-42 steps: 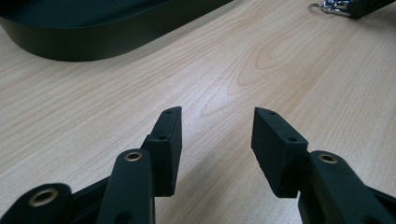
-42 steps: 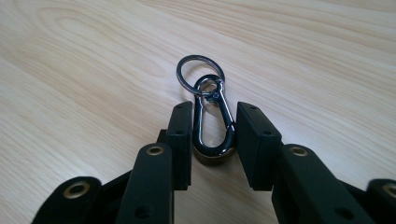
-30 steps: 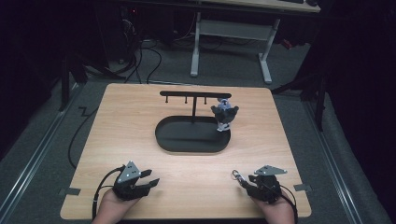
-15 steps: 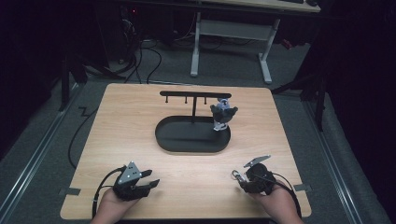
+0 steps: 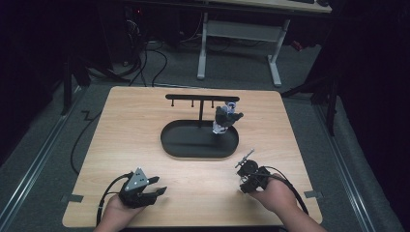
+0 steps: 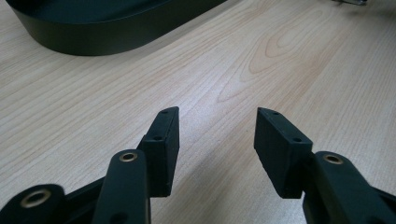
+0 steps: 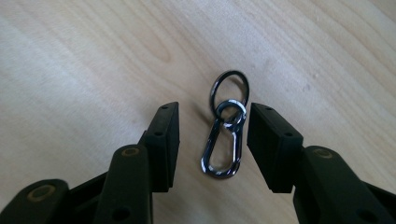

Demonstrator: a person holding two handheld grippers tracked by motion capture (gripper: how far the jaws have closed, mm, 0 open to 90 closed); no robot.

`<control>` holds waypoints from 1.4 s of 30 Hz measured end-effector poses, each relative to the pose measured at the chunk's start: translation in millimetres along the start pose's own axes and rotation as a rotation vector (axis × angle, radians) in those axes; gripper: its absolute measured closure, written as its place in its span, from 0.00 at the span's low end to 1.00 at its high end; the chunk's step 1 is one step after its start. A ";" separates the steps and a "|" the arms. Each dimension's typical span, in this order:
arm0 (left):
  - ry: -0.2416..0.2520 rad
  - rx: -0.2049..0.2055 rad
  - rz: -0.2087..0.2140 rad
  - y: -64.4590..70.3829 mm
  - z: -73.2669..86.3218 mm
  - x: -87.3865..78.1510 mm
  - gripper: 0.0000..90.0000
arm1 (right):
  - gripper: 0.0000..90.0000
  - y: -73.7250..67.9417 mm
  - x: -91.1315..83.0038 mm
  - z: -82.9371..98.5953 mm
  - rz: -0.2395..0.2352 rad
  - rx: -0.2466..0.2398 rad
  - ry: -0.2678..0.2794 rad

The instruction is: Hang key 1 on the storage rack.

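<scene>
Metal clip [image 7: 223,147] with its ring lies flat on the wooden table [image 5: 145,121], near the front right corner. The right gripper [image 7: 212,121] hangs over it, tipped down, jaws spread to either side, not touching it. The left gripper [image 5: 155,190] sits at the front left, jaws spread over bare wood. A black tray [image 5: 193,145] with a rack stands mid-table, a small figure [image 5: 225,118] hanging at its right end.

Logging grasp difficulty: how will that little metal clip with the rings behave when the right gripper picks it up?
The clip looks like thin polished metal lying flat, so it may slip between the open right gripper. Its linked rings will likely swing loose. It probably weighs little.
</scene>
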State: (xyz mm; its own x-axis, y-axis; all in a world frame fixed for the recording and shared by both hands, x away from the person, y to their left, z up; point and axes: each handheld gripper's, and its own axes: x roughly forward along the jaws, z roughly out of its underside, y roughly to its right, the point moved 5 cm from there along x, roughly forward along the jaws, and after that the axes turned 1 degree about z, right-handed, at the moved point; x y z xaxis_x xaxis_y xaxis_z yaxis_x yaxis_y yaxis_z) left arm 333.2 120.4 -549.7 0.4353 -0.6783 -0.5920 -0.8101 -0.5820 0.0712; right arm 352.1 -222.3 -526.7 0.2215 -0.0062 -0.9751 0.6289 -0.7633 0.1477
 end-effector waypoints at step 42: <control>-0.025 0.024 0.011 2.7 1.7 4.6 0.57 | 0.97 45.2 1.8 3.8 -0.155 0.177 -0.001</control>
State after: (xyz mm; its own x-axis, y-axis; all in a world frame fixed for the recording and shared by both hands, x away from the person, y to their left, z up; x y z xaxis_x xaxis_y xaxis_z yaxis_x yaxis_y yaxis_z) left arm 332.4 116.5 -553.6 0.4167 -0.6729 -0.6112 -0.8239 -0.5637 0.0589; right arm 378.1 -259.2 -522.4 0.1319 0.1197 -0.9840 0.5145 -0.8568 -0.0352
